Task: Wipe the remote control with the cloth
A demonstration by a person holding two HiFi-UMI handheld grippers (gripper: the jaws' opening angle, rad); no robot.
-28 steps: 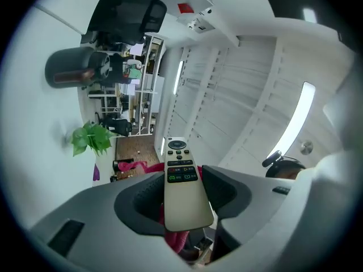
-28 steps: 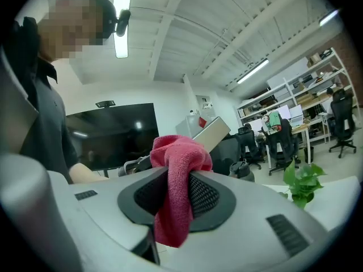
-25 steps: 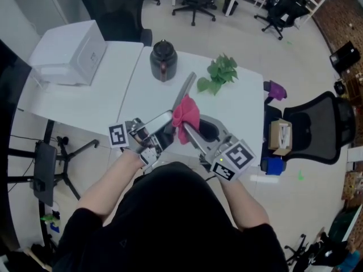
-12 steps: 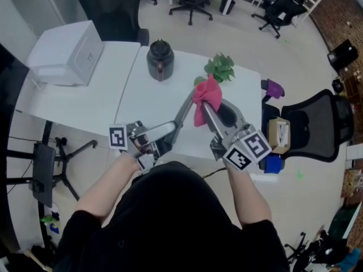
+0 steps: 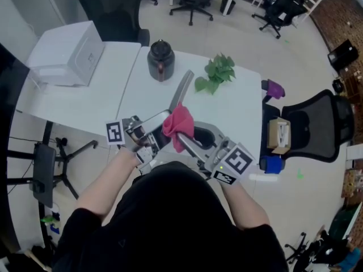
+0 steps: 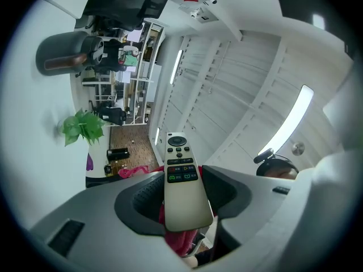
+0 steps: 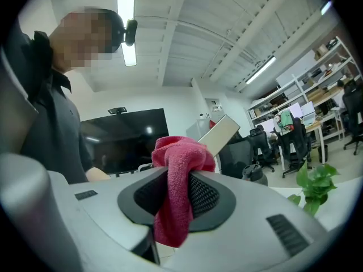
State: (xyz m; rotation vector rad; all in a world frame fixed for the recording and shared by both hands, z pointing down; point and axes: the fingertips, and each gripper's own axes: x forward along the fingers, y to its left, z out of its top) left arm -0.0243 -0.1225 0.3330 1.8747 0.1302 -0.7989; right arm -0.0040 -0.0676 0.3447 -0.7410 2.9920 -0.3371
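A: State of the remote control (image 6: pixel 182 181)?

B: Slim, pale beige, dark buttons at its far end. Clamped in the left gripper (image 6: pixel 184 208), tilted upward over the white table (image 5: pixel 142 98).

A: Cloth?

B: The pink cloth (image 7: pixel 177 174) is pinched by the right gripper (image 7: pixel 177 205), against the remote control.

left gripper (image 5: pixel 160 122) tilted upward, fingers clamped on remote control (image 6: pixel 182 186), right gripper (image 5: pixel 184 137) about level, fingers pinching cloth (image 7: pixel 176 197), right fingertips just beside left fingertips, both forearms (image 5: pixel 108 180) bare, converging in front of torso
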